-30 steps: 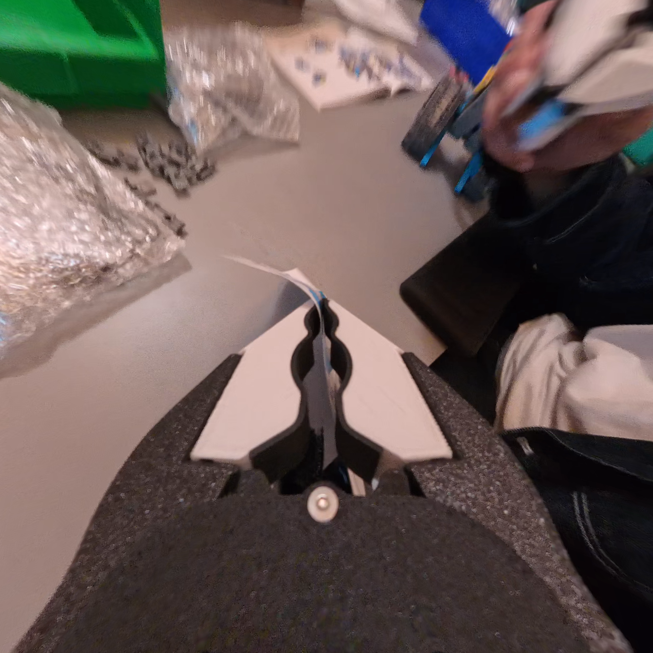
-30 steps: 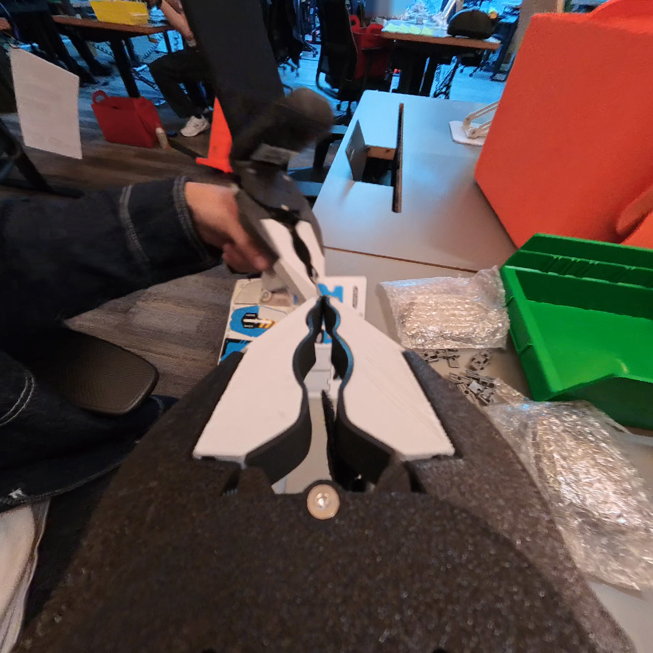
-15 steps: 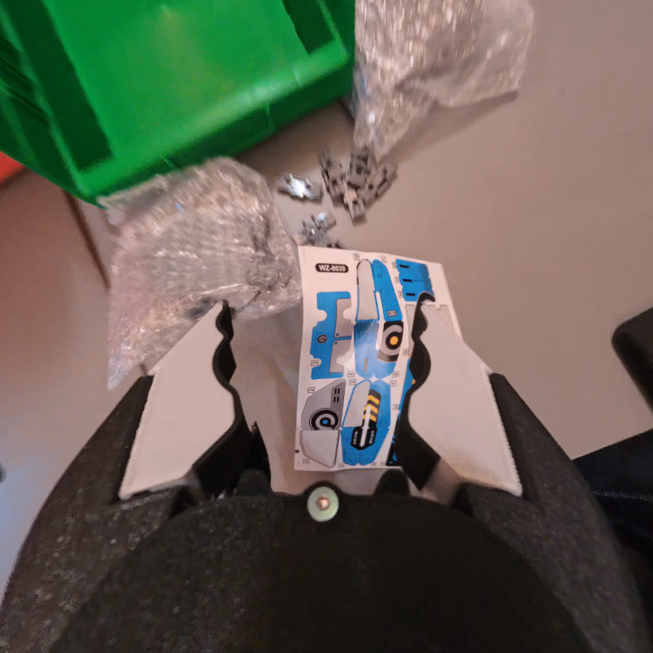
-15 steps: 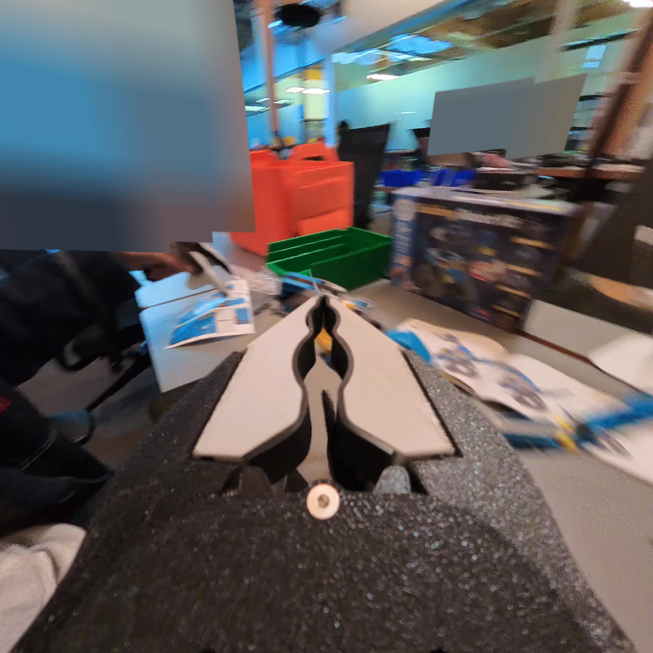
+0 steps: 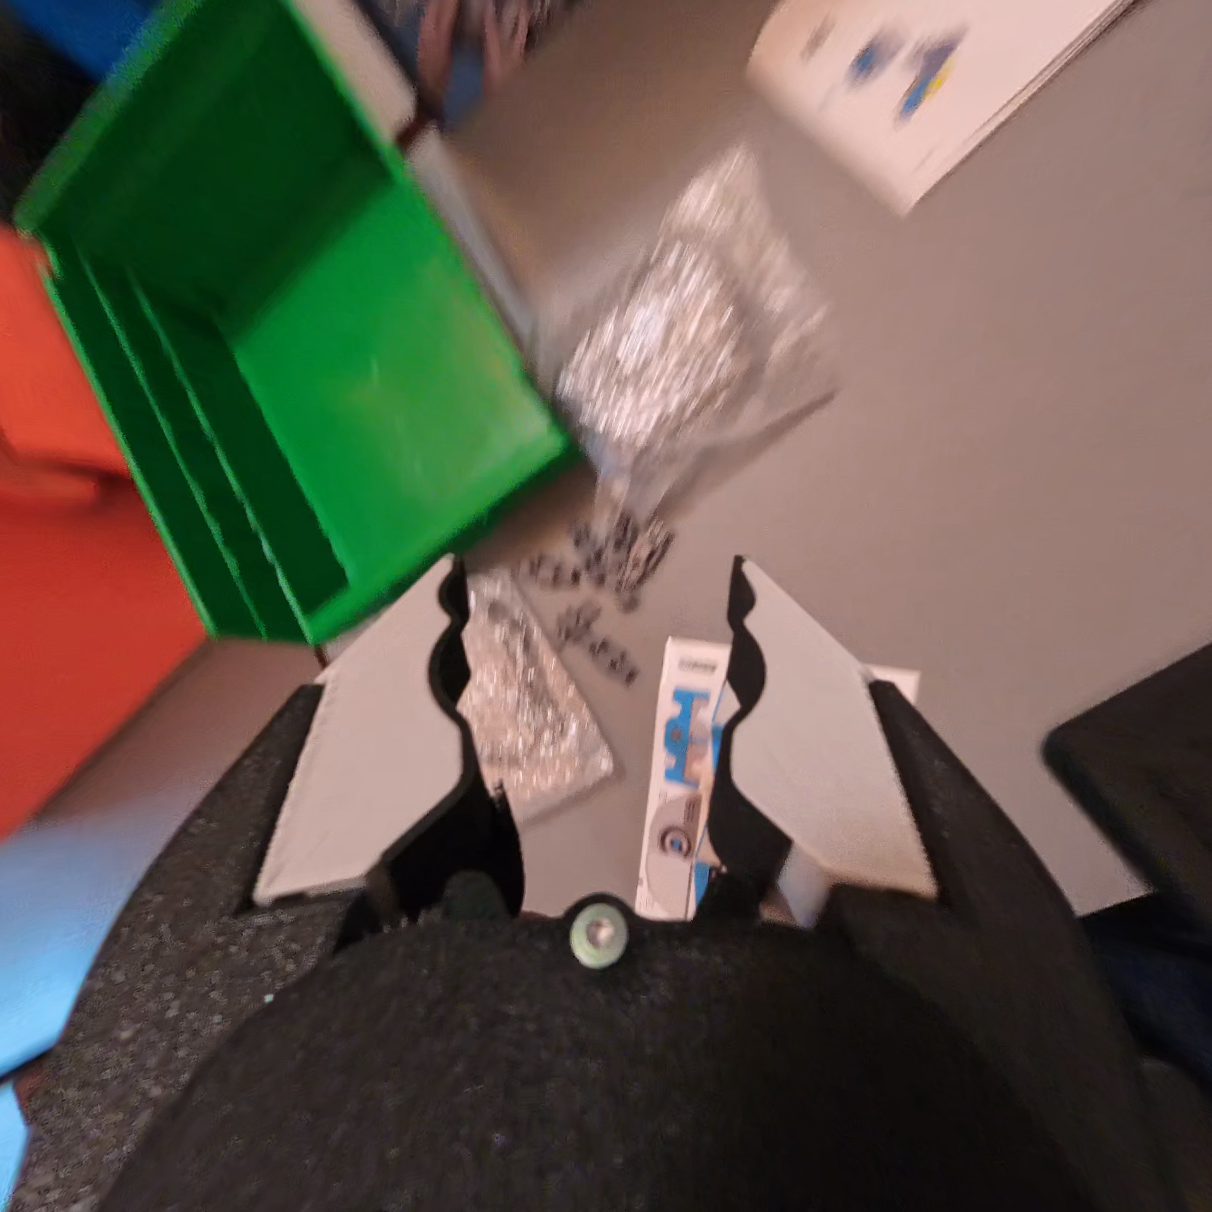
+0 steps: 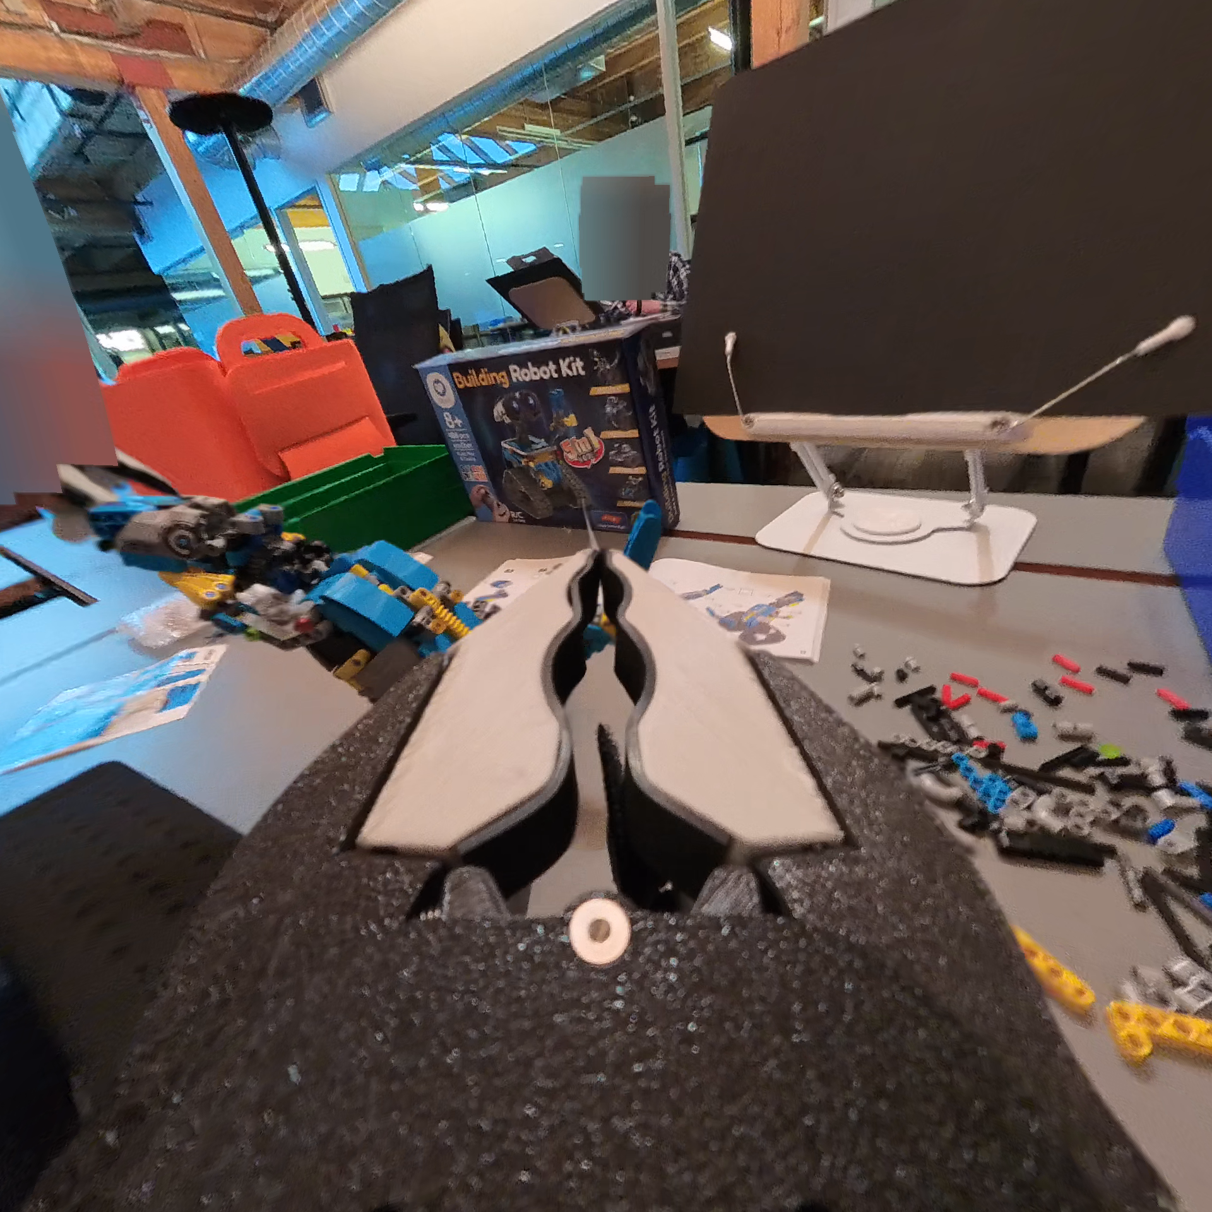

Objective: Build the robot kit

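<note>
The left fingers (image 5: 393,721) are wide open and hold nothing. A second ago they were shut on the sticker sheet (image 5: 682,754). Now the sheet lies flat on the desk (image 5: 918,459), partly hidden under the right-hand finger. So the sheet has been let go, and the fingers have come away from it.

Between the open fingers, toward the left one, lies a bubble bag (image 5: 525,708). Just past the tips sit some small grey parts (image 5: 590,590). Farther on and to the left is the green bin (image 5: 341,367), with the orange case (image 5: 59,525) beside it. Straight ahead of the fingers lies another bubble bag (image 5: 682,354). Far off to the right is a booklet (image 5: 918,85). This view is blurry.

The right fingers (image 6: 584,577) are closed, tip to tip, as they were a second ago. A thin pale line sticks up from the tips, and I cannot tell what it is or whether it is pinched. These fingers now point along the desk, not at the sheet. Near them on the left sits a blue and yellow model (image 6: 315,590). On the right lies a spread of loose parts (image 6: 1049,754). Just past the tips is an open booklet. Beyond that stand a dark box (image 6: 551,433) and a white stand (image 6: 905,531).
</note>
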Tool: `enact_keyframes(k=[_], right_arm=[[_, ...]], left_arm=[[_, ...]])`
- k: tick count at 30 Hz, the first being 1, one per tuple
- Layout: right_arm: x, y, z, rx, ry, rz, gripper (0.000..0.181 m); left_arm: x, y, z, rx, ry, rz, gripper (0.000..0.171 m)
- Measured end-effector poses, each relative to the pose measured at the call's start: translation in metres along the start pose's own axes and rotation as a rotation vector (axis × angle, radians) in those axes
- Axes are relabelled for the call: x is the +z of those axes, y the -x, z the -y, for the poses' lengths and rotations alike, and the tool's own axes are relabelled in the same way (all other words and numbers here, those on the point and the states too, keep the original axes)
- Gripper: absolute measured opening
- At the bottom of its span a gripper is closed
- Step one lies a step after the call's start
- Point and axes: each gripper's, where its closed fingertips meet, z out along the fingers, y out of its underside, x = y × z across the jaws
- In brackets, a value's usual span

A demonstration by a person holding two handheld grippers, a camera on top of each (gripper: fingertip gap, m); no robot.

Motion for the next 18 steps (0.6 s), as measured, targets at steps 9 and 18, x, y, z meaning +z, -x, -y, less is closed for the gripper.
enact_keyframes(k=[9,18], right_arm=[[0.012,-0.015,-0.015,-0.152,-0.057,-0.066,0.0],[0.014,-0.025,-0.023,-0.13,-0.024,-0.089,0.0]], left_arm=[[-0.064,-0.159,0.212,0.468,-0.425,-0.505,0.061],[0.031,-0.295,0.31,0.468,-0.259,-0.948,0.061]])
